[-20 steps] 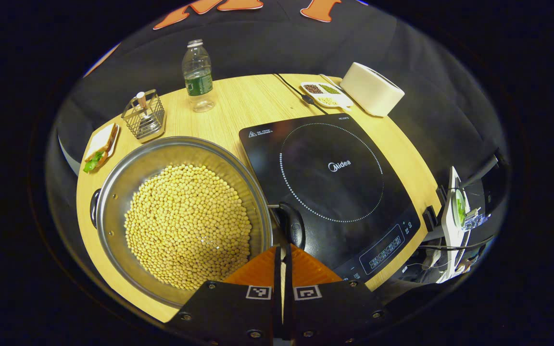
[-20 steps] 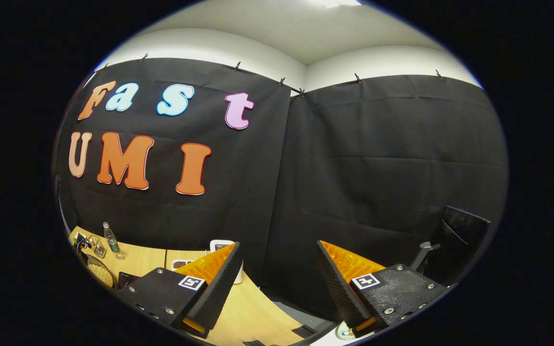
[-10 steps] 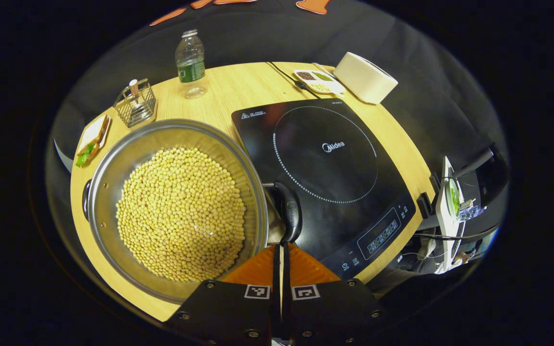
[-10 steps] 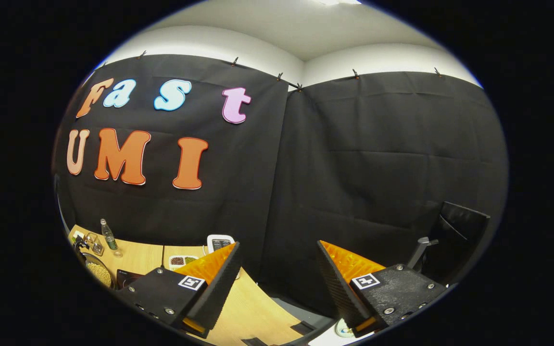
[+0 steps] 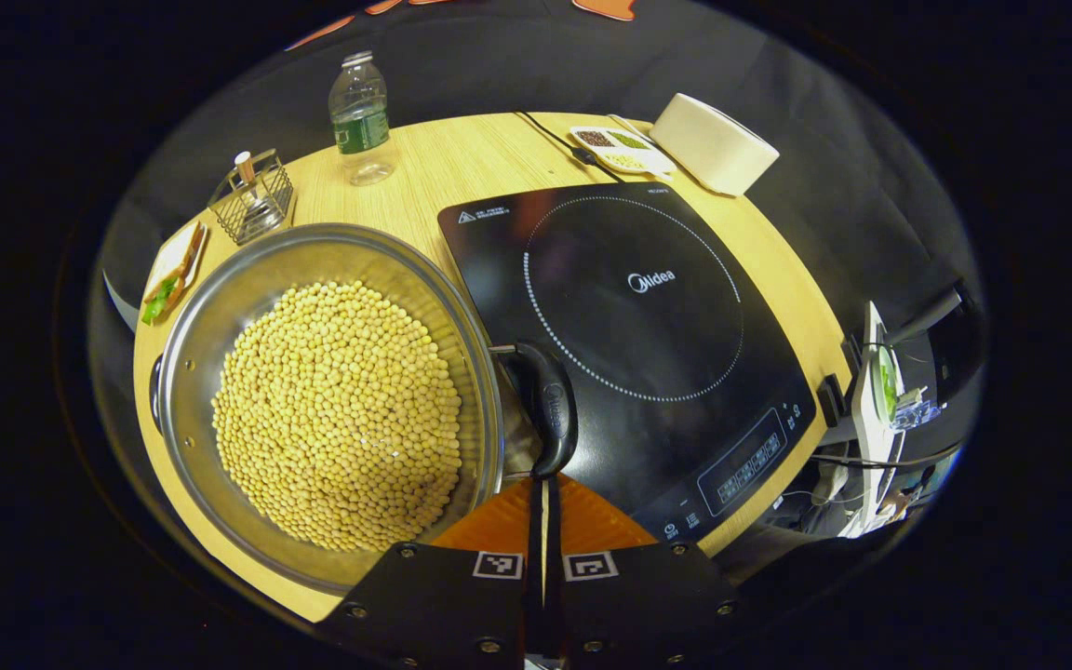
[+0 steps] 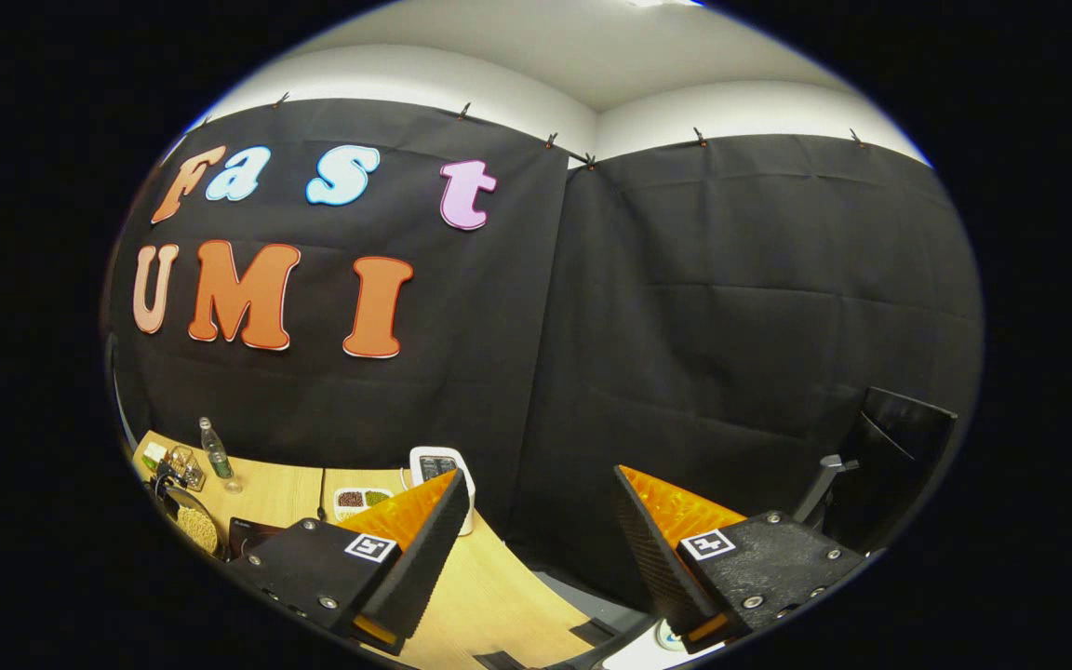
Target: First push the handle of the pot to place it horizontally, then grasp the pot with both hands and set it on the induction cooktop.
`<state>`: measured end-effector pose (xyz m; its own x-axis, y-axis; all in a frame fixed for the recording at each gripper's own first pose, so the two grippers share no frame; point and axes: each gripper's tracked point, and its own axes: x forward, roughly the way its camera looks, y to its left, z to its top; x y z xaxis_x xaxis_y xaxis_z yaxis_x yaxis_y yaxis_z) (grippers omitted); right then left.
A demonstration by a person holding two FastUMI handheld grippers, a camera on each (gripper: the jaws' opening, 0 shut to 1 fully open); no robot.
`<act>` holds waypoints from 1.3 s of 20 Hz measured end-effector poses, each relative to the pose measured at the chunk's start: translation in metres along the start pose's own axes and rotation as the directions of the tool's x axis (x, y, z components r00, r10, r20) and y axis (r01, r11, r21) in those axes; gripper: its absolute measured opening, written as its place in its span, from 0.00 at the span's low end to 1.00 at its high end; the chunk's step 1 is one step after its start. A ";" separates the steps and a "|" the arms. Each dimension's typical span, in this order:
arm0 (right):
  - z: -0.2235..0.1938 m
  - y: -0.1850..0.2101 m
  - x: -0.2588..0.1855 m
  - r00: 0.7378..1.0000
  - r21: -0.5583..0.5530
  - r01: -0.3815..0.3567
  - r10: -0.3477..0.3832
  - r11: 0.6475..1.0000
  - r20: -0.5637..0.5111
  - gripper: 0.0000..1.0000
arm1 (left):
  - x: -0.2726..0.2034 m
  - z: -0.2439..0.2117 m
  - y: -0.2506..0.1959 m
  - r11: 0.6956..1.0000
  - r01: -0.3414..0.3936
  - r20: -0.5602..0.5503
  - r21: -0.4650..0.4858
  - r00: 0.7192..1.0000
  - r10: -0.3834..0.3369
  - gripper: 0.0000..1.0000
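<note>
A steel pot (image 5: 220, 298) full of yellow beans sits on the wooden table left of the black induction cooktop (image 5: 629, 326). The pot's black handle (image 5: 547, 405) lies over the cooktop's near left corner. My left gripper (image 5: 543, 479) is shut and empty, its tips right at the handle's near end. In the right gripper view, my right gripper (image 6: 536, 507) is open and empty, raised and facing the booth wall. The pot (image 6: 190, 526) shows small at the far left there.
At the table's far side stand a plastic bottle (image 5: 359, 116), a wire caddy (image 5: 252, 195), a sandwich plate (image 5: 168, 274), a divided dish (image 5: 618, 149) and a white box (image 5: 715, 154). A cable (image 5: 562, 149) runs to the cooktop. A stand with wires (image 5: 876, 409) sits off the right edge.
The pot's handle has swung away from me and now shows full length in front of my shut left fingertips. The right gripper has drifted slightly and stays open.
</note>
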<state>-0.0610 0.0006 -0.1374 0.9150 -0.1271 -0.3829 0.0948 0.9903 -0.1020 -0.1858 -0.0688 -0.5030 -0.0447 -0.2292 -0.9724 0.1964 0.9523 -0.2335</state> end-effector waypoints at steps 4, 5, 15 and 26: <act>-0.003 -0.006 -0.007 1.000 0.001 0.019 -0.019 1.000 -0.010 0.95 | 0.009 0.018 0.009 0.998 -0.055 0.026 -0.034 0.998 0.056 0.02; -0.004 -0.007 -0.007 1.000 0.005 0.024 -0.024 1.000 -0.014 0.95 | 0.010 0.022 0.010 0.997 -0.067 0.033 -0.036 0.997 0.068 0.02; -0.015 -0.002 -0.017 0.998 0.012 0.033 -0.032 0.999 -0.053 0.95 | 0.025 0.052 0.022 0.994 -0.091 0.096 -0.063 0.991 0.097 0.01; -0.025 0.085 0.014 0.986 0.021 -0.130 0.132 0.991 -0.105 0.95 | -0.047 0.057 0.071 0.987 -0.113 0.254 -0.113 0.957 0.138 0.01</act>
<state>-0.0498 0.0814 -0.1747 0.8731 -0.0009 -0.4875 -0.0168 0.9993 -0.0320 -0.1136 -0.0022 -0.4736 0.2332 -0.1388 -0.9625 0.0880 0.9887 -0.1213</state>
